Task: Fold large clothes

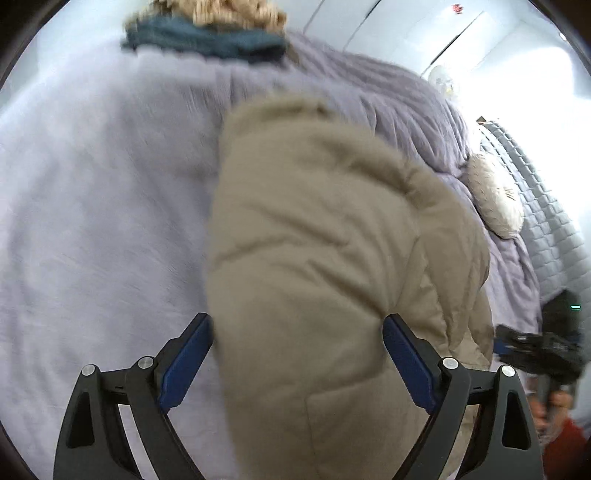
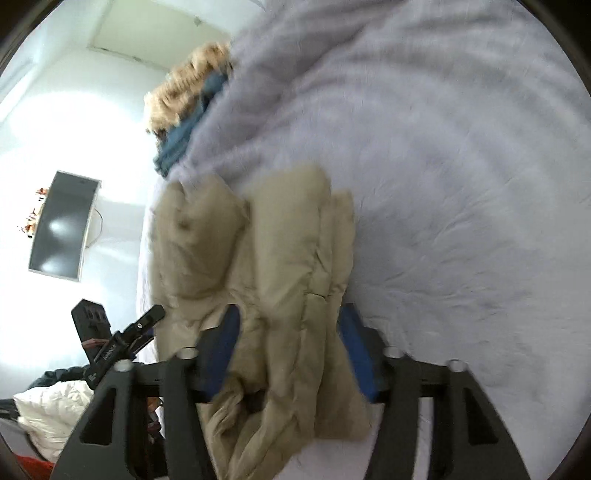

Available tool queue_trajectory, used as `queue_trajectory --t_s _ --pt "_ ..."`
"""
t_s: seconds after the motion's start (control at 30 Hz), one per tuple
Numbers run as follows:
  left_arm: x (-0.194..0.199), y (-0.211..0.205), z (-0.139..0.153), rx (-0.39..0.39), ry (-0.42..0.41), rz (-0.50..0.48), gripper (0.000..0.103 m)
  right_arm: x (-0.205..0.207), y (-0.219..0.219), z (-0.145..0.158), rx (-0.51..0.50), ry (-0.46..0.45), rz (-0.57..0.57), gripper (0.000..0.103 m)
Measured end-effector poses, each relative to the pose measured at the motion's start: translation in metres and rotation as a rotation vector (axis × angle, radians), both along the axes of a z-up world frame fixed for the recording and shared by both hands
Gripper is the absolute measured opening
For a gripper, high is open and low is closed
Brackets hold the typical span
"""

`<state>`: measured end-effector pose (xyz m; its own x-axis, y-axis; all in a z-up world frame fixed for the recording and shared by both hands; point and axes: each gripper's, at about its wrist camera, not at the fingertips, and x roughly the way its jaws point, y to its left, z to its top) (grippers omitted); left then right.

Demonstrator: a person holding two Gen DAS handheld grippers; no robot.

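Note:
A puffy beige quilted jacket (image 1: pixel 325 258) lies bunched on a lavender bedspread (image 1: pixel 92 221). My left gripper (image 1: pixel 297 332) is open, its blue pads wide apart on either side of the jacket's near part. In the right wrist view the jacket (image 2: pixel 266 258) runs between the blue pads of my right gripper (image 2: pixel 288 336), which press in on a thick fold of it. The left gripper (image 2: pixel 122 343) shows at the left of that view, and the right gripper (image 1: pixel 535 347) at the right edge of the left wrist view.
A tan furry item on teal cloth (image 1: pixel 207 33) lies at the far edge of the bed. A round fuzzy cushion (image 1: pixel 495 195) sits by a quilted headboard (image 1: pixel 535 192). A screen (image 2: pixel 62 225) hangs on the wall. White bedding (image 2: pixel 51 410) lies beside the bed.

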<state>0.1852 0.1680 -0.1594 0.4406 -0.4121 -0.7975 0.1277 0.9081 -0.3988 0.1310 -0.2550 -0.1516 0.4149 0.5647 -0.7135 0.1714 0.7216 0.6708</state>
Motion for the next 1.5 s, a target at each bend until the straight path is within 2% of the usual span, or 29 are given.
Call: queue_trajectory --t_s 0.1,0.23,0.37,0.43,0.47,0.5,0.57,0.67,0.8,0.9,1.0,1.13,1.3,1.5 --pt "-0.004 0.002 0.016 0.005 -0.038 0.015 0.093 -0.002 0.010 0.020 0.018 -0.063 0.030 0.050" --pt "0.013 -0.018 0.022 0.037 -0.041 0.047 0.093 0.022 0.032 0.013 0.089 -0.046 0.085 0.051" --pt "0.030 -0.043 0.024 0.041 -0.058 0.093 0.093 0.051 0.059 -0.023 0.085 0.038 0.084 0.051" --pt "0.031 -0.039 0.012 0.058 -0.041 0.112 0.093 0.062 0.064 -0.036 0.106 0.076 0.067 0.050" --pt "0.031 -0.037 0.007 0.062 -0.030 0.120 0.093 0.060 0.062 -0.039 0.150 0.079 0.057 0.042" --pt "0.032 -0.037 0.004 0.067 -0.025 0.129 0.093 0.059 0.062 -0.040 0.179 0.069 0.053 0.003" --pt "0.032 -0.035 -0.001 0.073 -0.016 0.141 0.093 0.055 0.066 -0.035 0.158 0.045 0.028 0.003" --pt "0.033 -0.042 -0.005 0.082 -0.004 0.136 0.093 0.052 0.061 -0.043 0.076 0.078 -0.001 0.003" --pt "0.032 -0.067 -0.009 0.160 -0.017 0.093 0.094 0.042 0.058 -0.061 -0.010 0.116 -0.017 0.002" --pt "0.031 -0.073 -0.009 0.180 -0.022 0.086 0.094 0.041 0.059 -0.076 -0.005 0.124 -0.036 0.002" --pt "0.029 -0.072 -0.009 0.188 -0.018 0.084 0.094 0.038 0.057 -0.078 0.006 0.126 -0.050 0.002" --pt "0.025 -0.068 -0.009 0.189 -0.010 0.083 0.094 0.028 0.062 -0.059 -0.044 0.138 -0.056 0.002" --pt "0.021 -0.063 -0.010 0.172 -0.004 0.096 0.094 -0.008 0.077 -0.012 -0.194 0.064 0.010 0.002" --pt "0.013 -0.060 -0.004 0.176 0.005 0.099 0.094 -0.048 0.091 0.015 -0.277 0.009 0.036 0.003"
